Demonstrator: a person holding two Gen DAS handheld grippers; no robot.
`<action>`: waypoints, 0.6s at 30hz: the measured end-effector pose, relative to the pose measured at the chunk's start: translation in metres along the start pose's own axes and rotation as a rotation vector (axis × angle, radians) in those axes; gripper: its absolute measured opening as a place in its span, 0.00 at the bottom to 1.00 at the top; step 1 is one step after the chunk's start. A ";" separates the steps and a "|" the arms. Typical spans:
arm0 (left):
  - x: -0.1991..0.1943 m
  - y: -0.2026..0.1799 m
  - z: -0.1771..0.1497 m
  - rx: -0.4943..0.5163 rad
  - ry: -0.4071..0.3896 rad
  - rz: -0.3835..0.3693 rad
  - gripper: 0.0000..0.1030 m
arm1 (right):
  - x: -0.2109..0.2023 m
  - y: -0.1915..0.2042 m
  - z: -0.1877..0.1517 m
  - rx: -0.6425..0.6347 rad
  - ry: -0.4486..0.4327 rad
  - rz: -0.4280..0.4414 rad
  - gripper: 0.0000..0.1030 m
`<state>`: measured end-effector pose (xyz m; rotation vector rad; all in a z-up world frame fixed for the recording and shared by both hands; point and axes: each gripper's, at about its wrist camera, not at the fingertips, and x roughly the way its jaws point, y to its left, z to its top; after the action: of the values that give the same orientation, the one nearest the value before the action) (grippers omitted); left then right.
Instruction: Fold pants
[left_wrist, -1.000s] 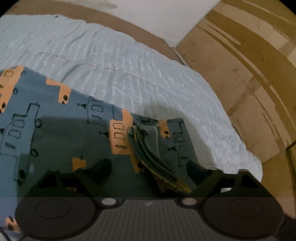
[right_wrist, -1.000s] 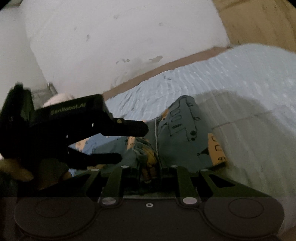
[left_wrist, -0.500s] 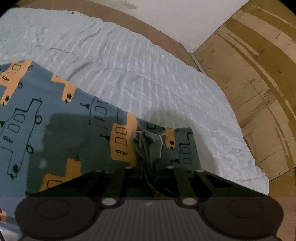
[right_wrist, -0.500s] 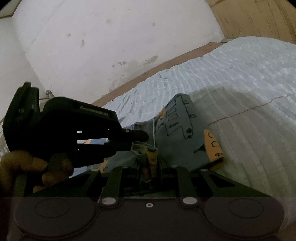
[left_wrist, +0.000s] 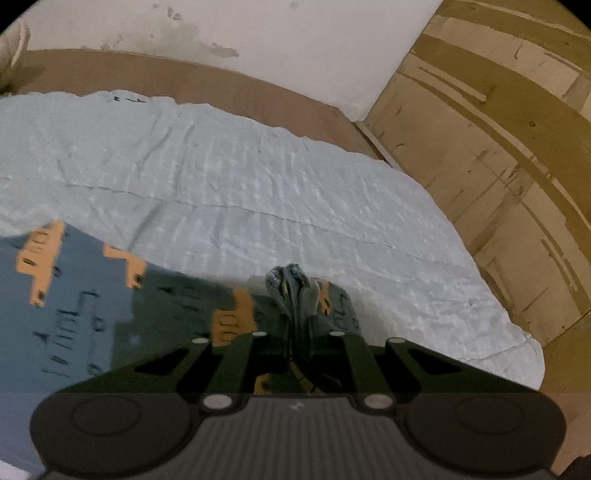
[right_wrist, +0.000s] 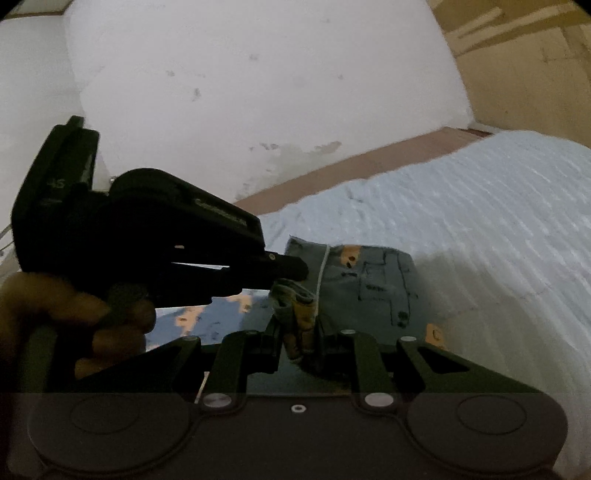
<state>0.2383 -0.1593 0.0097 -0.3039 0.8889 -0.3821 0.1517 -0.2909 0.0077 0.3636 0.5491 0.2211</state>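
In the left wrist view, the pants (left_wrist: 74, 314), blue-grey fabric printed with orange and outlined vehicle shapes, occupy the lower left of the frame and spread toward the centre. They lie on a pale blue textured bed cover (left_wrist: 295, 192) that fills the middle band of the frame. At lower centre, the left hand-held gripper (left_wrist: 295, 343) has its two fingers drawn together and clamped on a bunched fold of the pants, which rises between them as a narrow ridge. A white wall (left_wrist: 258, 33) runs along the top of the frame, and a wooden panel (left_wrist: 498, 166) covers the right side. In the right wrist view, the left hand-held gripper appears again as a black body at centre left, gripped by the person's hand (right_wrist: 74, 325) at lower left; its tip reaches the edge of the pants at frame centre. Just below centre, the right hand-held gripper (right_wrist: 299, 339) is closed on gathered fabric showing a yellow-orange inner layer. A flat panel of the pants extends to the right of this grip, resting on the bed cover, which fills the right of the frame.
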 end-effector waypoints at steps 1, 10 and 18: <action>-0.004 0.003 0.002 0.008 0.003 0.012 0.09 | 0.000 0.004 0.001 -0.007 0.002 0.011 0.20; -0.038 0.047 0.013 -0.002 -0.002 0.111 0.09 | 0.019 0.052 0.001 -0.074 0.057 0.137 0.20; -0.056 0.094 0.010 -0.040 0.005 0.166 0.09 | 0.047 0.089 -0.008 -0.130 0.136 0.214 0.20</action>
<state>0.2327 -0.0501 0.0157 -0.2643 0.9210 -0.2119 0.1771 -0.1932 0.0142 0.2820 0.6263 0.4883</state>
